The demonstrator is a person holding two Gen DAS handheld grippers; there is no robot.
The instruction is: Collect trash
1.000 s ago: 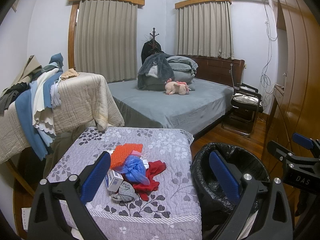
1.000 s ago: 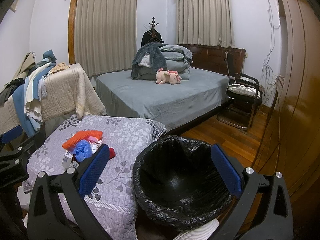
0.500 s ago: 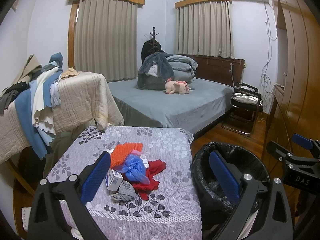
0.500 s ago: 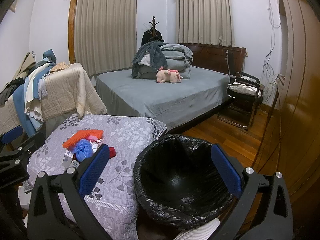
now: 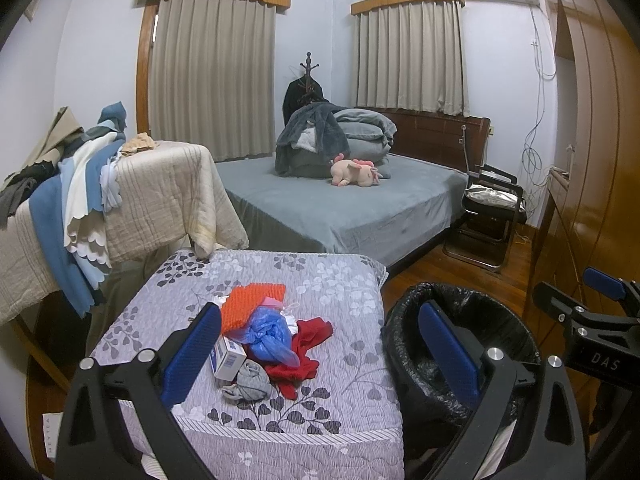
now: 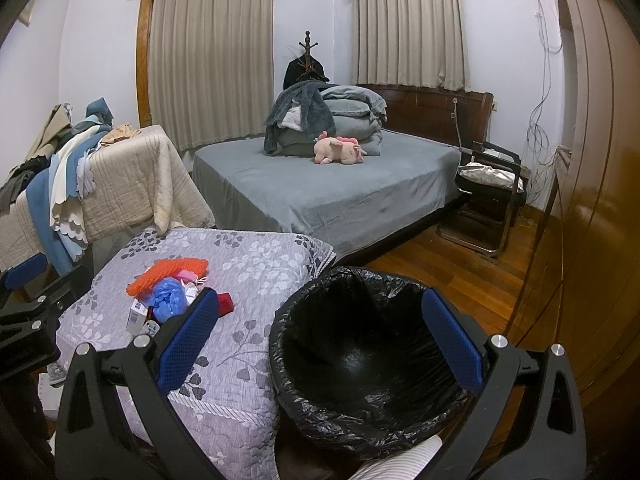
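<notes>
A low bench covered with a grey quilted cloth printed with leaves (image 5: 340, 320) carries a small heap of rubbish near its middle, toward the left edge. In the heap, an orange knitted net (image 5: 252, 304) lies at the far side, with a crumpled blue plastic bag (image 5: 268, 334) against it. A red rag (image 5: 306, 350) spreads to the right, a small white and blue cardboard box (image 5: 228, 358) sits at the left, and a grey balled-up sock (image 5: 250, 384) lies nearest the front edge.

Just beside the bench's right edge stands a round bin lined with a black plastic bag (image 6: 360, 344); nothing shows inside it.

The left gripper (image 5: 320, 354) hovers above the front edge of the bench, its jaws spread wide and holding nothing, with the heap between them in the left wrist view. The right gripper (image 6: 320, 336) hangs over the bin, its jaws likewise wide apart and empty.

Behind the bench are a bed with a grey cover (image 5: 348, 204), a pink plush toy (image 5: 356, 172) on it, and a rack draped with a beige quilt (image 5: 160, 196).
</notes>
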